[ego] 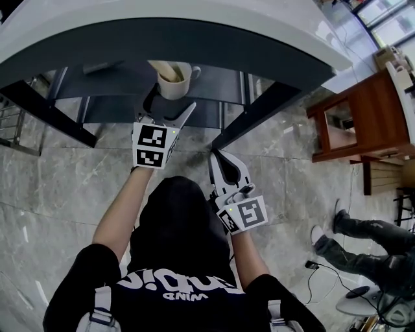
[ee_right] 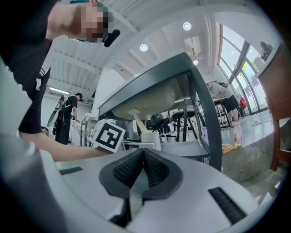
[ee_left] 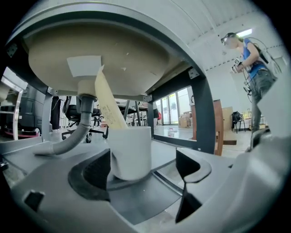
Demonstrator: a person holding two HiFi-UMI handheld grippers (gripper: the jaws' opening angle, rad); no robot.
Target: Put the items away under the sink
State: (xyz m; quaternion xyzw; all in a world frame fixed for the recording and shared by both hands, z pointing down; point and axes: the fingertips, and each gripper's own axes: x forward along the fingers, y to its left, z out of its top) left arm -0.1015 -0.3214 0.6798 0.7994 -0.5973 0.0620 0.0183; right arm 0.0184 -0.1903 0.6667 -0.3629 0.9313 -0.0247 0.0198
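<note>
A white mug stands upright on the grey shelf under the sink basin, with a flat tan strip leaning in it. My left gripper is open around the mug; in the left gripper view the mug sits against the left pad, with a gap to the right pad, my left gripper level with its base. My right gripper hangs lower, in front of the shelf, shut and empty. In the right gripper view my right gripper has its pads pressed together, and the mug shows beyond.
A grey drain pipe curves down from the basin's underside to the left of the mug. A dark frame leg slants at the shelf's right. A wooden cabinet stands to the right, and another person's legs lie near cables on the floor.
</note>
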